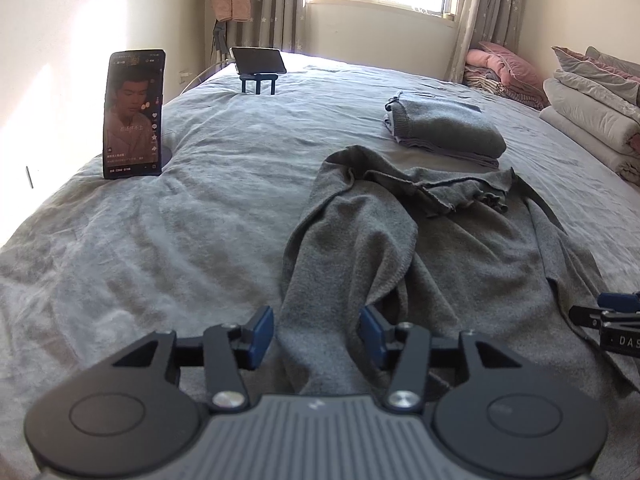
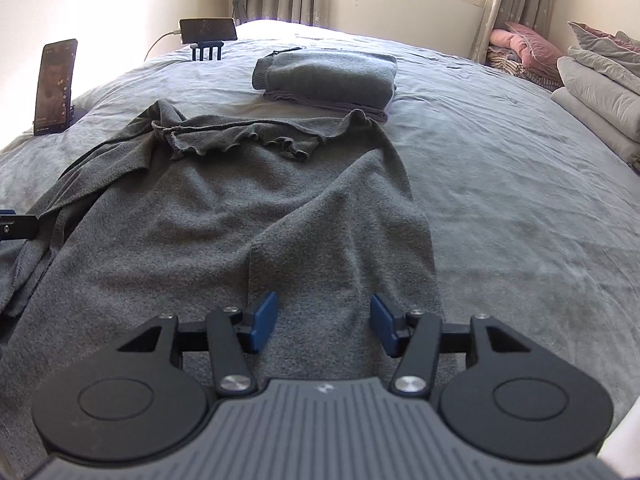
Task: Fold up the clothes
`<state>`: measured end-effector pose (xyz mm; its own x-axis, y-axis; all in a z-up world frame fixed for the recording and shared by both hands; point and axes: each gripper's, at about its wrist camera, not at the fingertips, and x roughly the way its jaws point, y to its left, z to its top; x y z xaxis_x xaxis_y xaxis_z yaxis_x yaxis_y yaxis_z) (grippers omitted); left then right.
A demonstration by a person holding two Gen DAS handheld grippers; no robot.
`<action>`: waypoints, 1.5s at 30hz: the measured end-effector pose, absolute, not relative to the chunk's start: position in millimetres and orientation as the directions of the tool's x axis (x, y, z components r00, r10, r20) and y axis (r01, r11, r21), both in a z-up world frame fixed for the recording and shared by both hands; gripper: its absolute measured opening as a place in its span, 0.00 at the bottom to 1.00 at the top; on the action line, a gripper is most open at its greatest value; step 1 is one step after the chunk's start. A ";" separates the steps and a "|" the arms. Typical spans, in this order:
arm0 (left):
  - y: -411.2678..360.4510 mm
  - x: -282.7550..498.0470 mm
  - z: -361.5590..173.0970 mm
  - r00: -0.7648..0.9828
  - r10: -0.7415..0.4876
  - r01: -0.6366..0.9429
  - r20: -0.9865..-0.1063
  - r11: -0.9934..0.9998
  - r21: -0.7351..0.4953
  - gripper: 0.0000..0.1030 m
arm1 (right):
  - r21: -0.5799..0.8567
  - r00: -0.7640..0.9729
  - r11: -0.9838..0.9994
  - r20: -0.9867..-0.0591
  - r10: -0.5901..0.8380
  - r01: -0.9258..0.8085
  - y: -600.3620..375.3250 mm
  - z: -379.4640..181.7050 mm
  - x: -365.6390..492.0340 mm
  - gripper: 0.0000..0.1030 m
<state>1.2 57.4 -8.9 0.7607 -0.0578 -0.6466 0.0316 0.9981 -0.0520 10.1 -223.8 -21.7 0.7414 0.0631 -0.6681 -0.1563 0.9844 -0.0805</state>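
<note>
A dark grey knit garment (image 1: 460,248) lies spread and rumpled on the grey bed (image 1: 180,220), its frilled edge at the far end. It also shows in the right wrist view (image 2: 240,208). My left gripper (image 1: 318,338) is open, its blue pads on either side of the garment's near left edge. My right gripper (image 2: 324,326) is open over the garment's near right edge. Its tip shows at the right of the left wrist view (image 1: 612,320). A folded grey garment on a lilac one (image 2: 328,80) lies beyond.
A phone (image 1: 134,114) stands upright at the bed's left edge, its screen lit. A second phone on a stand (image 1: 259,62) is at the far end. Folded quilts (image 1: 596,120) and pink bedding (image 1: 504,68) are stacked at the right by the wall.
</note>
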 end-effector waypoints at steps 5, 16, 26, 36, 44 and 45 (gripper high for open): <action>64.9 4.2 -14.0 0.722 -0.032 0.018 -0.691 0.999 -0.028 0.46 | -0.144 0.758 0.987 -0.652 -0.037 -0.076 -238.6 -23.9 15.4 0.37; 58.0 -3.1 -7.3 0.734 -0.052 0.055 -0.677 0.998 -0.017 0.03 | -0.073 0.757 0.996 -0.653 -0.006 -0.055 -251.9 -13.0 13.4 0.01; 108.2 30.2 21.3 0.793 0.178 -0.132 -0.582 0.984 0.121 0.03 | -0.109 0.792 0.991 -0.597 -0.129 0.079 -288.0 7.7 30.2 0.01; 135.9 84.3 31.0 0.802 0.318 -0.266 -0.505 0.948 0.174 0.03 | -0.216 0.804 0.957 -0.524 -0.282 0.195 -316.3 18.9 68.6 0.01; 134.8 104.8 3.3 0.781 0.313 -0.256 -0.540 0.950 0.180 0.05 | -0.238 0.781 0.951 -0.548 -0.299 0.196 -322.6 5.2 78.7 0.02; 136.0 104.9 2.3 0.776 0.306 -0.254 -0.551 0.952 0.170 0.06 | -0.232 0.779 0.953 -0.553 -0.296 0.197 -323.2 4.7 78.3 0.02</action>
